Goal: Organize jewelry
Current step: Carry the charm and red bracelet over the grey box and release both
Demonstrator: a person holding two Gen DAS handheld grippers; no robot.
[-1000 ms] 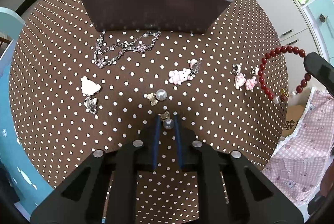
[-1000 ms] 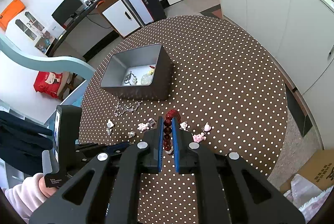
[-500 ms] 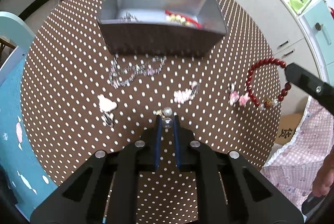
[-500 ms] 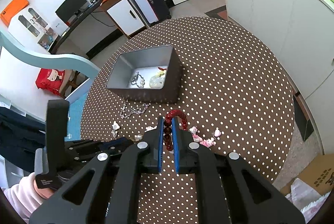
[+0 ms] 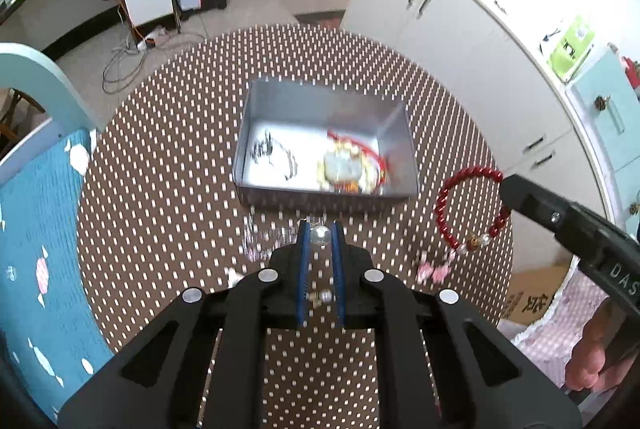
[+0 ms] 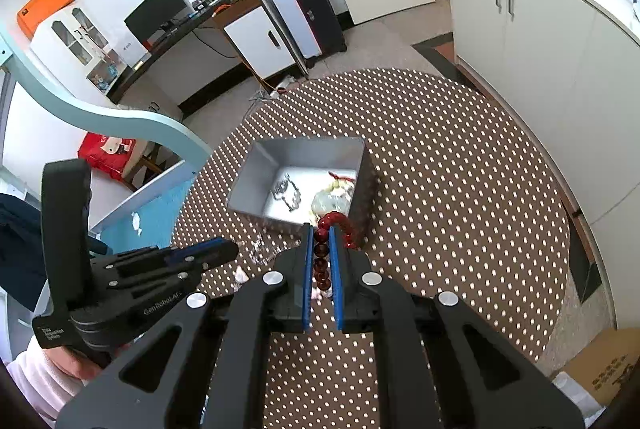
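**Both loads up, tin dead ahead at 12 o'clock**

Nearest to me, my left gripper (image 5: 320, 235) is clamped on a pearl earring (image 5: 320, 235), the bead pinched right at the tips of the blue pads. My right gripper (image 6: 321, 235) is clamped on the red bead bracelet (image 6: 323, 253), several beads strung in a line along the gap between the pads and the rest of the loop arching out past the tips toward 1 o'clock.

A little further out, loose pieces lie on the dotted desk (image 5: 160, 197) below my left gripper, blurred; a second pearl earring (image 5: 322, 296) shows between the fingers, and pink charms (image 5: 434, 271) sit at about 3 o'clock.

Beyond that stands the grey tin (image 5: 326, 197), open-topped, at 12 o'clock from both grippers, its long axis running 9 to 3 in the left view. I judge my right gripper the nearer: the bracelet's loop already overlaps the tin's near right corner (image 6: 362, 213), so a short carry forward and toward 11 o'clock should put it over the opening. Chain and a pale bracelet already lie inside.
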